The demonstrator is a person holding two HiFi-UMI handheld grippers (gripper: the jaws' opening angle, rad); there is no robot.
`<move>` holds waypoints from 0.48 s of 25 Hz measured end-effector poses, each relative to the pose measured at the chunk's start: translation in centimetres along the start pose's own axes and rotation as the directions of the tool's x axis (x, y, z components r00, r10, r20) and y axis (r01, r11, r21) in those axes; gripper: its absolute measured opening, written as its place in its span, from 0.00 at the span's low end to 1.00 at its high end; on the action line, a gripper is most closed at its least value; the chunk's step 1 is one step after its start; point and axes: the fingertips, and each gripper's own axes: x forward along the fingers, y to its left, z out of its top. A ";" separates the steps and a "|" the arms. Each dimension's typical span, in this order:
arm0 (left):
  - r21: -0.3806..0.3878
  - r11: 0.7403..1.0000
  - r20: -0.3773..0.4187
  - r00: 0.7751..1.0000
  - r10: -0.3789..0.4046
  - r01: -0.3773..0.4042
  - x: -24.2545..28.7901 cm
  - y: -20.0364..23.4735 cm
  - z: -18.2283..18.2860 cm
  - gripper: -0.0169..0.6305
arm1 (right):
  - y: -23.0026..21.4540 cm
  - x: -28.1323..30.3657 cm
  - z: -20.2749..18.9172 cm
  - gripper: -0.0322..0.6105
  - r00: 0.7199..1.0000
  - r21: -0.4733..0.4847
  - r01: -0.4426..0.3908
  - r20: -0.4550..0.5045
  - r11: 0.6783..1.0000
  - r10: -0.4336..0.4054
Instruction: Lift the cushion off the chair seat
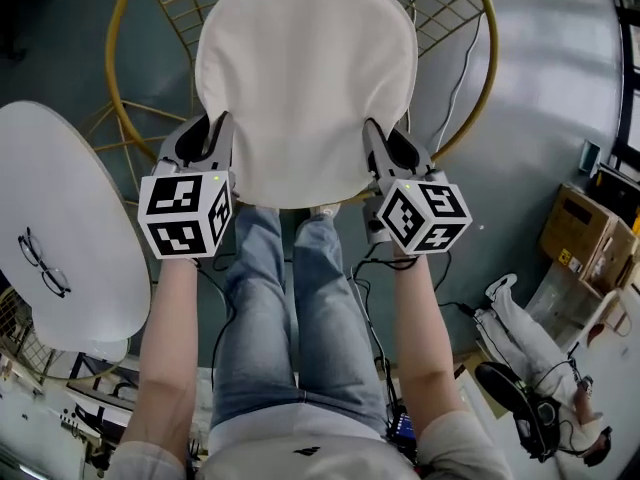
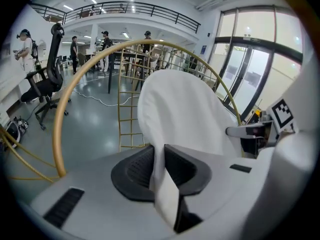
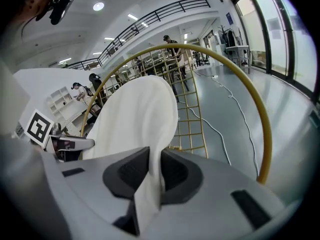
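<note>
Item 1, cushion (image 1: 305,78): white and rounded. In the head view I see it lying over the middle of the chair (image 1: 118,38), a gold wire hoop frame. I cannot tell whether its far end is clear of the seat.

Item 2, left hand-held gripper (image 1: 208,136): clenched on the cushion's near left edge. Only its own view shows the fabric pinched between the black pads.

Item 3, right hand-held gripper (image 1: 384,150): clenched likewise on the near right edge, with fabric folded between the pads in its own view.

Item 4, head view only: a round white bench (image 1: 70,188) to the left of the chair carries glasses (image 1: 42,264), and a cardboard box (image 1: 578,226) stands at the right.

Item 5, left gripper view only: a black office chair (image 2: 47,79) and a balcony rail (image 2: 125,6).

Item 6, right gripper view only: a white cable (image 3: 236,116) trails across the grey floor (image 3: 280,99) beyond the hoop.
</note>
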 end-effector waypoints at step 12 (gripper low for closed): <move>0.011 1.000 0.084 0.996 0.011 -0.012 -5.9 -2.0 4.4 0.13 | 2.4 -5.5 4.7 0.16 0.997 -0.022 -0.008 0.078 1.000 0.010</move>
